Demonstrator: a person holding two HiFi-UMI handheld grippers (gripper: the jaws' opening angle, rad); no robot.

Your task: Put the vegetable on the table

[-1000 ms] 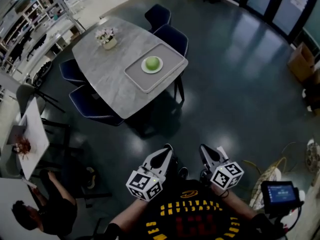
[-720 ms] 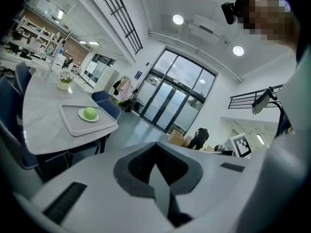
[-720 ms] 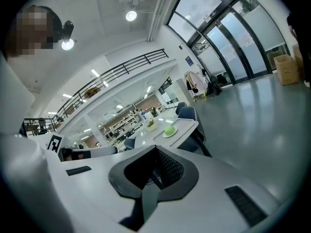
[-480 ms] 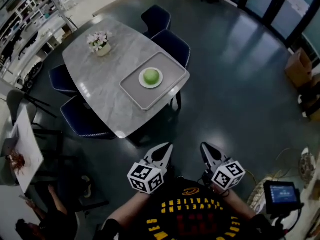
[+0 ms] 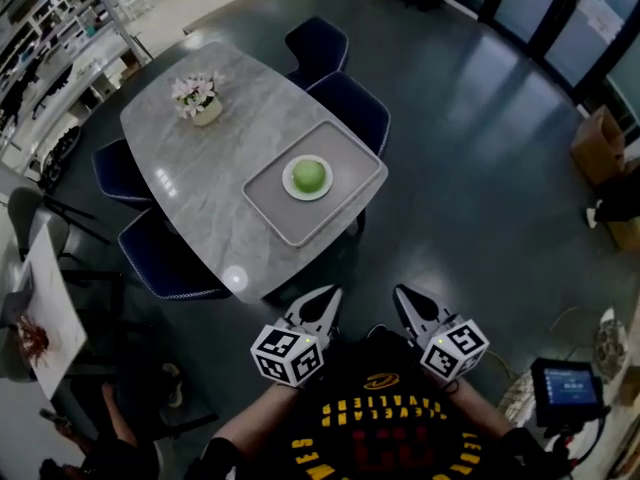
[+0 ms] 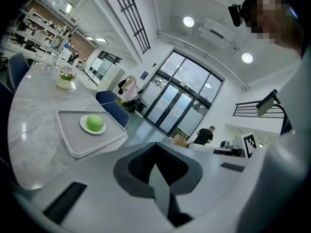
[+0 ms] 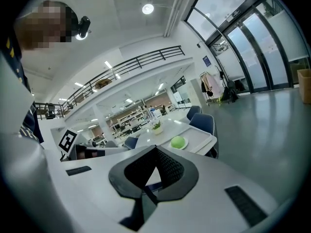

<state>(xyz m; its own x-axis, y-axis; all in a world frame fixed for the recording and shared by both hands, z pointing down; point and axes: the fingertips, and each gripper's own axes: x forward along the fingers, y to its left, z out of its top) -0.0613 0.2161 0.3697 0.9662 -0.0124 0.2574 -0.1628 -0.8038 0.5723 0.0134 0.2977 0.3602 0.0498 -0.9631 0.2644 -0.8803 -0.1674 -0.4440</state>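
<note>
Sitting on a white round plate in a grey tray at the marble table's corner was a round green vegetable. The left gripper and right gripper were closed, empty.

An open-plan office or lab hall: tall glass doors, a railed mezzanine, stocked shelving racks, a marble table with 4 blue chairs.

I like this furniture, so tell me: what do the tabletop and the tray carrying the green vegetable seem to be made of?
Tabletop: apparently polished grey marble or a stone-look slab; it is veined, with glossy light reflections. Tray: matte grey, likely plastic; the surface is dull and the rim is raised.
</note>
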